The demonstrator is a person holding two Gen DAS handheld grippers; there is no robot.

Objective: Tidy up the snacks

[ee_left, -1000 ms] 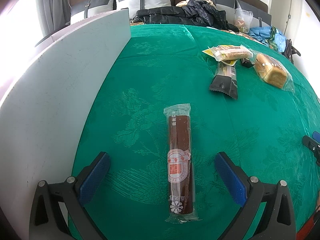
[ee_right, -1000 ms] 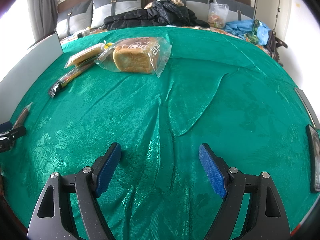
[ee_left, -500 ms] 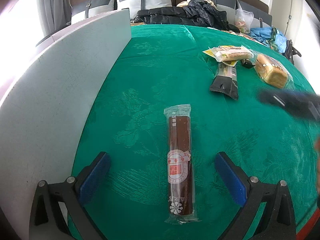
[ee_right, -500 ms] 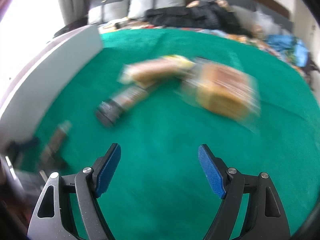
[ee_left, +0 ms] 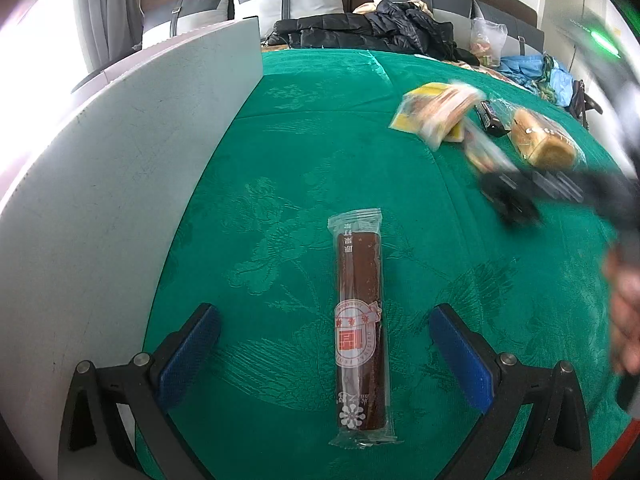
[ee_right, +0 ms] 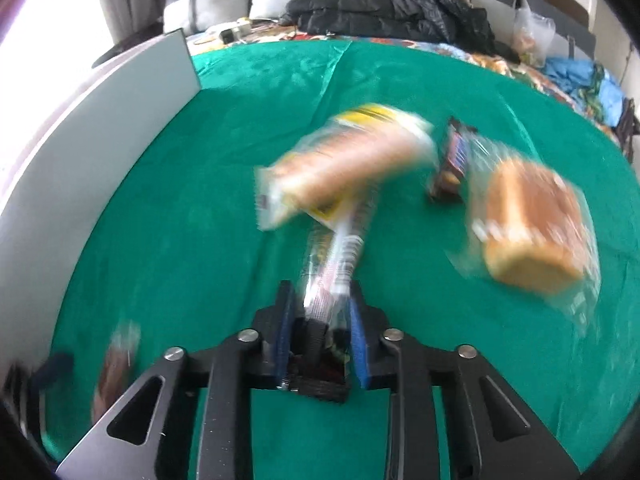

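Observation:
A long brown snack bar (ee_left: 360,312) in clear wrap lies lengthwise on the green cloth (ee_left: 280,160), between the fingers of my left gripper (ee_left: 324,314), which stands open around it without touching. My right gripper (ee_right: 320,300) is closing, and its blue pads press on the near end of a long dark snack packet (ee_right: 336,256). In the left wrist view the right gripper (ee_left: 512,200) is a dark blur at the right. The packet's far end runs under a yellow-wrapped bread roll (ee_right: 344,164), which is blurred.
A bagged bread loaf (ee_right: 532,232) and a small dark chocolate bar (ee_right: 452,160) lie right of the roll. A tall white board (ee_left: 120,180) walls the cloth's left side. A person's hand (ee_left: 624,312) shows at the right edge. Clothes and bags sit behind.
My right gripper swept left across the cloth to the snack pile and its jaws closed on the long dark packet. The yellow roll shifted. My left gripper and the brown bar stayed put.

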